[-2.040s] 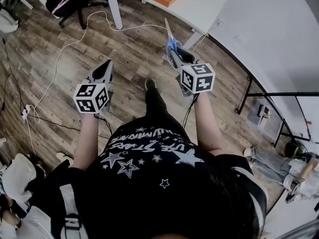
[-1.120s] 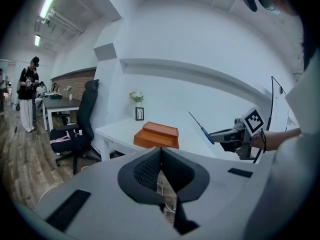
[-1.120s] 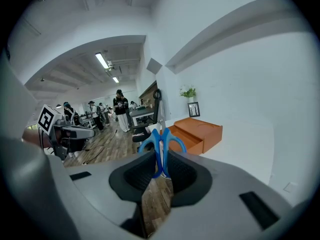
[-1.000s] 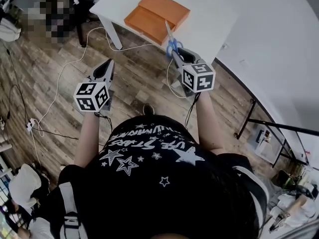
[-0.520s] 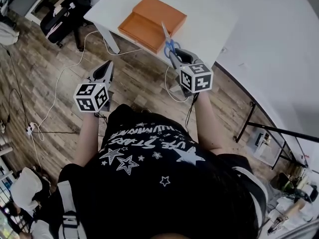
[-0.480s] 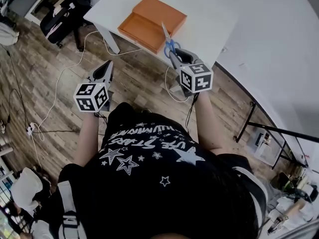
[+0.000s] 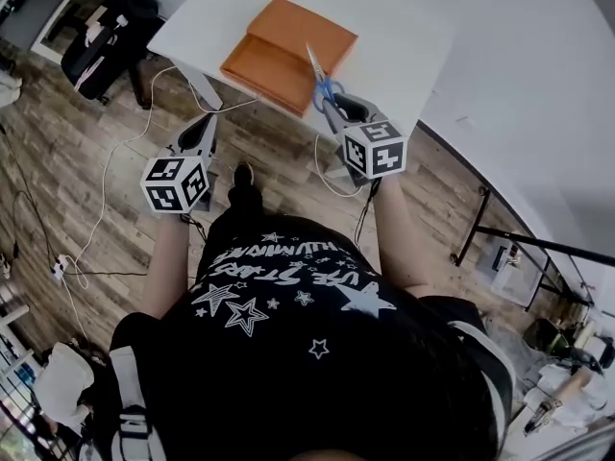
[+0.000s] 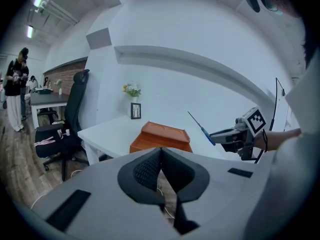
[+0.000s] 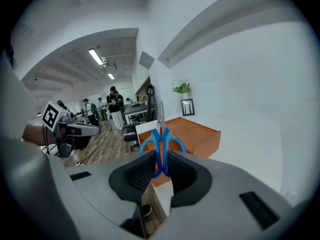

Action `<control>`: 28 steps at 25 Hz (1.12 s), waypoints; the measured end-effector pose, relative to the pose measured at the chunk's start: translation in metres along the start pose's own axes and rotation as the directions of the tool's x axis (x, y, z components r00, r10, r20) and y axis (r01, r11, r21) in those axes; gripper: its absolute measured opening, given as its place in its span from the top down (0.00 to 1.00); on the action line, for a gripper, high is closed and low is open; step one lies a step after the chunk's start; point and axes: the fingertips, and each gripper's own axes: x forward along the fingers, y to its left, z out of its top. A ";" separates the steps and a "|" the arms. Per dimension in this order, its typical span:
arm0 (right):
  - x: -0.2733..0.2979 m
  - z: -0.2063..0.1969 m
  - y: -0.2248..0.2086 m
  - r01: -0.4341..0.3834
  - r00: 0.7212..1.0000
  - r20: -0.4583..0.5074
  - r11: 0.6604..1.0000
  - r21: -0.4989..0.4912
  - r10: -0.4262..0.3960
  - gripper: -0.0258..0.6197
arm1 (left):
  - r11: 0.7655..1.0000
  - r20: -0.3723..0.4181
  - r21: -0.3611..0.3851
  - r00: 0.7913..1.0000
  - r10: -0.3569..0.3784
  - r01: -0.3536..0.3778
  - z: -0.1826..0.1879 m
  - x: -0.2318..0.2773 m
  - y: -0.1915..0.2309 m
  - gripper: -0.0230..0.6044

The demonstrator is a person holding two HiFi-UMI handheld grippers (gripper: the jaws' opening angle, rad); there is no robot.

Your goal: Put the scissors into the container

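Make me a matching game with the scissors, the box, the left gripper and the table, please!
Things:
1. scissors
2. box
3. left gripper
4. table

Clues:
a. orange
b. white
c. shut, with nothing in it
d. blue handles, held in the right gripper

Right pairs: 1-d, 2-a, 3-c, 4-b
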 end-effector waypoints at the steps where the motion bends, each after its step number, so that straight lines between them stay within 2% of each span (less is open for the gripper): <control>1: 0.007 0.002 0.000 0.003 1.000 -0.006 1.000 -0.003 -0.003 0.81 | 1.000 -0.001 0.001 1.000 -0.006 0.006 0.004 0.006 0.005 0.93; 8: 0.065 0.017 0.011 0.001 0.998 -0.061 0.997 -0.077 -0.005 0.81 | 1.000 -0.007 -0.005 1.000 -0.029 0.029 0.022 0.037 0.055 0.93; 15: 0.109 0.013 0.012 -0.014 0.984 -0.177 0.982 -0.190 -0.020 0.81 | 0.998 -0.027 -0.010 0.998 -0.064 0.064 0.036 0.071 0.089 0.93; 21: 0.140 0.005 0.011 -0.048 0.946 -0.316 0.929 -0.367 -0.076 0.81 | 0.995 -0.041 -0.015 0.995 -0.096 0.096 0.052 0.096 0.111 0.93; 28: 0.174 0.003 0.004 -0.072 0.898 -0.427 0.921 -0.383 -0.108 0.81 | 0.991 -0.054 -0.023 0.990 -0.130 0.129 0.066 0.127 0.140 0.93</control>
